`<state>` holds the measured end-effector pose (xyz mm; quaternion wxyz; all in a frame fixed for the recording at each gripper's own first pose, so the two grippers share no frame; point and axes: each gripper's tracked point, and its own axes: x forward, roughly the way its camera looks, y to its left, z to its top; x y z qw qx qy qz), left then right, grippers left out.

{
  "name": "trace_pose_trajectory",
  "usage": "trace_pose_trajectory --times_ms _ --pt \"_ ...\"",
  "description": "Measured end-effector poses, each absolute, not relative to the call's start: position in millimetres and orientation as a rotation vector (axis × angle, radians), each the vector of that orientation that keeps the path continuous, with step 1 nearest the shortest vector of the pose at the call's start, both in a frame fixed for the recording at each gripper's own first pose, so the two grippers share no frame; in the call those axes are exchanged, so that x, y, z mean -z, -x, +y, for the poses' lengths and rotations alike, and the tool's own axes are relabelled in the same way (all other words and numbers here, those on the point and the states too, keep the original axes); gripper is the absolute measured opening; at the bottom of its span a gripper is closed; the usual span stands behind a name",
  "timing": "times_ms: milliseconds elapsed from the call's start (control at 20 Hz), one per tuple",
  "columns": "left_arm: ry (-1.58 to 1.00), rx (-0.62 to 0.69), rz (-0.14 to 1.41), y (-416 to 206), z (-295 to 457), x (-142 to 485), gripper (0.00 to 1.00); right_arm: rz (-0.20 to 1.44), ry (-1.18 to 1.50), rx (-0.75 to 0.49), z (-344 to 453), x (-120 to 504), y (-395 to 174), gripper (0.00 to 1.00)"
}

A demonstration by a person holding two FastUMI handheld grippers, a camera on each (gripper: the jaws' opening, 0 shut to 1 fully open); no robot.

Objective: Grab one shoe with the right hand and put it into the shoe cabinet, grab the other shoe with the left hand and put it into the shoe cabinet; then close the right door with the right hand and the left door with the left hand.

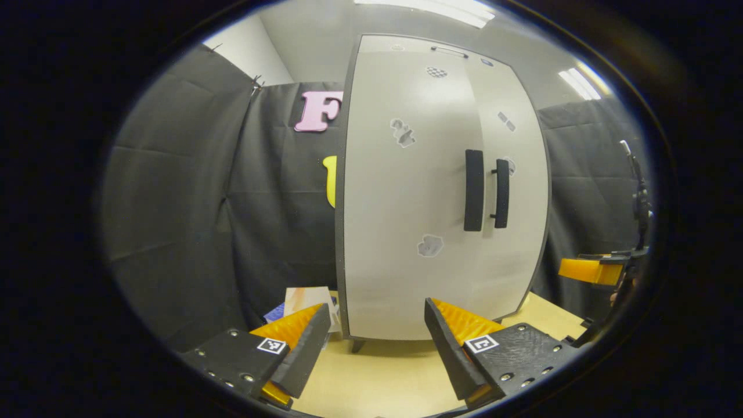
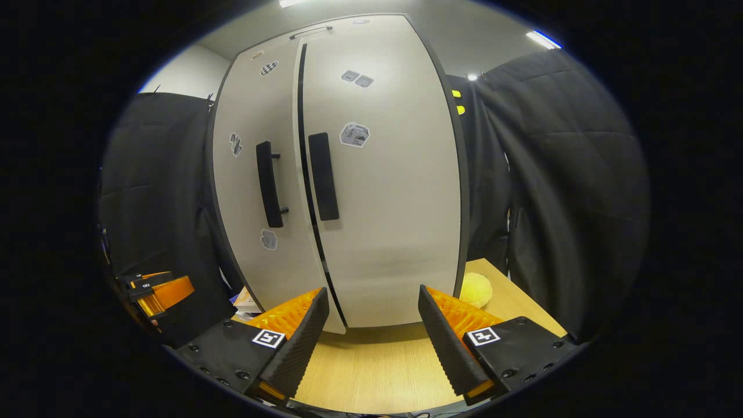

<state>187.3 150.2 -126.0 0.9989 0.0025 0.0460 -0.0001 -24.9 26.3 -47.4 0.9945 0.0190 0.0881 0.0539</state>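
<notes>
1. Right gripper view: the shoe cabinet (image 2: 348, 174) stands on the table (image 2: 371, 371) with the right door (image 2: 389, 186) shut and the left door (image 2: 255, 191) shut or nearly so; the seam looks slightly uneven.
2. Shoes are presumably inside, hidden.
3. The right gripper (image 2: 368, 325) and the left gripper (image 1: 371, 337) hang released, holding nothing, just before the cabinet.
4. Little seems left.

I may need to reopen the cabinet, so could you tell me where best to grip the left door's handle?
Grip the left door's handle around the middle of its upright bar, coming straight at the door front with the fingers on either side. It stands off the door on two posts, leaving a gap behind. The right door's handle sits close beside it, so room looks tight.
</notes>
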Motion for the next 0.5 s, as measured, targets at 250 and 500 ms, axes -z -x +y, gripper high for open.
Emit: trace_pose_trajectory --times_ms 250,500 --pt "0.005 -0.01 0.093 -184.7 157.4 141.7 0.95 0.209 -0.033 -0.105 28.3 53.0 21.0 0.98" --pt "0.063 0.042 0.037 -193.5 144.5 146.6 0.95 0.254 -0.005 -0.105 22.6 58.7 24.2 0.92"
